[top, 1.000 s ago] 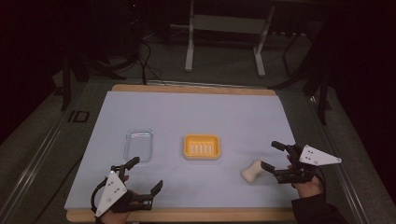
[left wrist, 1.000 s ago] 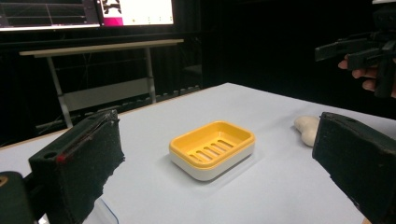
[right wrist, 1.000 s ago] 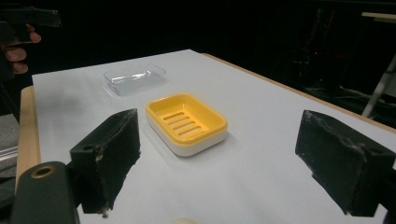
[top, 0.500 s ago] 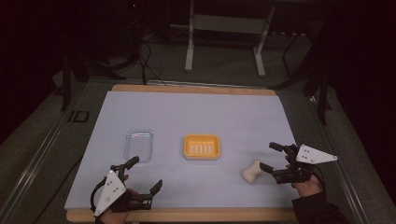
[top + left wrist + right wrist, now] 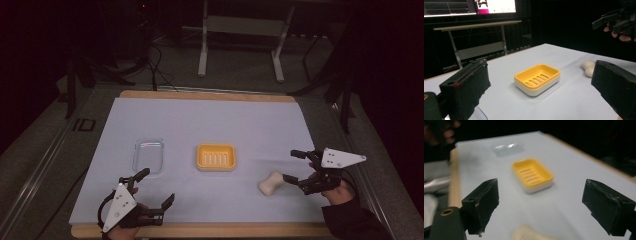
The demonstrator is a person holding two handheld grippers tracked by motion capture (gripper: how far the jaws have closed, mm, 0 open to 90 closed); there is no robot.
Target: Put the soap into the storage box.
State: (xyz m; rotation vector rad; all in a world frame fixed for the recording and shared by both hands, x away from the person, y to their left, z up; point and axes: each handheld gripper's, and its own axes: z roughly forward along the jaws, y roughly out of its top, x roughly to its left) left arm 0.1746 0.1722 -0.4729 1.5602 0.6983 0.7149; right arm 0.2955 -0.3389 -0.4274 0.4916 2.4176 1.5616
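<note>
Table (image 5: 200,120): right gripper (image 5: 295,167) dropped slightly toward soap (image 5: 271,183).

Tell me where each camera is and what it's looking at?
High view: above the table's near side, looking forward and down; left hand-held gripper, right hand-held gripper and a sleeve show.
Left gripper view: riding that gripper, facing the yellow soap dish; own black jaws show.
Right gripper view: riding that gripper, facing the dish across the cream soap bar; own jaws show.
Shared: all three see the dish.
</note>
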